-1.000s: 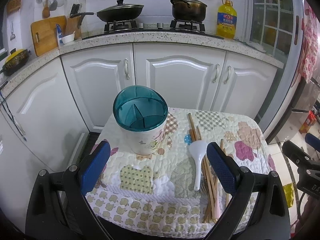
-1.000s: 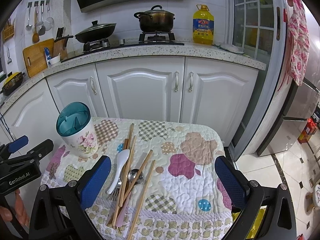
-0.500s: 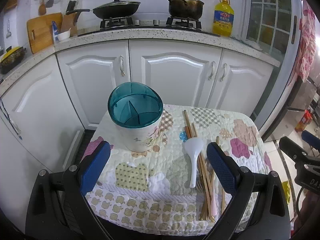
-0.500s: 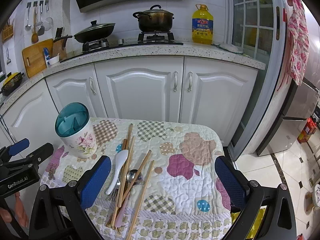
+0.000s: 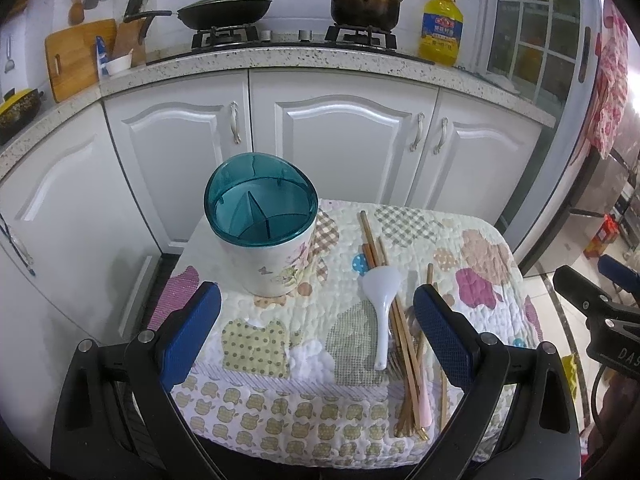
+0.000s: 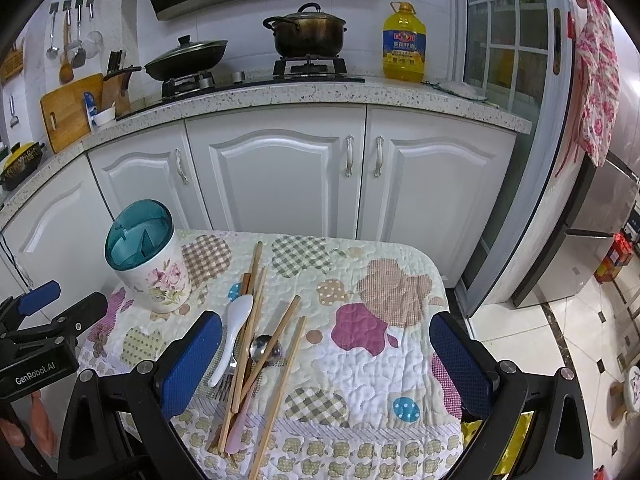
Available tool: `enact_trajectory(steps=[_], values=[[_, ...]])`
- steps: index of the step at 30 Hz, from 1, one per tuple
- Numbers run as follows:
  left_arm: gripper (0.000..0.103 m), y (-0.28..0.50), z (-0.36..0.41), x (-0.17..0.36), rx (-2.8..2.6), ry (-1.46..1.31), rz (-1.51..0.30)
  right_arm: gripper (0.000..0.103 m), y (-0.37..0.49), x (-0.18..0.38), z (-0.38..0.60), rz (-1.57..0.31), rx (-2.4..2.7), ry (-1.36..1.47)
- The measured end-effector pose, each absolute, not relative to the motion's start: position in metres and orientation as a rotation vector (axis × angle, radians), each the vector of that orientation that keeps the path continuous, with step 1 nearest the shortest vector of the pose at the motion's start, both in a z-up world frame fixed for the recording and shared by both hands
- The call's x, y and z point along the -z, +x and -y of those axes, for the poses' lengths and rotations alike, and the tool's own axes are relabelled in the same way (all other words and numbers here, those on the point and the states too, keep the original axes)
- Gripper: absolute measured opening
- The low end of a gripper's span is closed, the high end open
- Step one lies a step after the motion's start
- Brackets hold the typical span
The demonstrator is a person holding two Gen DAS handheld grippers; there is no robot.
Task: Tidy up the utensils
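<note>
White kitchen cabinets (image 6: 276,184) stand behind a small tabletop (image 6: 400,360) draped in a patchwork quilt. At its left end a floral utensil holder (image 5: 264,236) with a teal divided insert stands upright. Just right of it lies a loose pile: wooden chopsticks (image 6: 250,320), a white spoon (image 5: 382,300), a metal spoon (image 6: 266,349) and a pink-handled piece, ends reaching the near edge. The left hand-held gripper (image 5: 316,336) hovers near the holder, jaws wide, holding nothing. The right hand-held gripper (image 6: 326,360) hovers above the quilt, equally wide and empty.
</note>
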State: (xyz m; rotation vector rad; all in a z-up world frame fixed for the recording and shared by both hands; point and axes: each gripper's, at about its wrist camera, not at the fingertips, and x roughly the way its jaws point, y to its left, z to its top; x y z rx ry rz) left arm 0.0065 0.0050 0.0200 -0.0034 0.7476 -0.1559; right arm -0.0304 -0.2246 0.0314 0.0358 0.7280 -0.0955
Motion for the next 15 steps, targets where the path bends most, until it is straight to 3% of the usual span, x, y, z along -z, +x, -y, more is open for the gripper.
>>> enact_trajectory(steps=[15], values=[[0.098,0.011,-0.003,-0.009,0.166,0.009,-0.781,0.103,-0.024,-0.025,0.226,-0.752,0.1,0.037]])
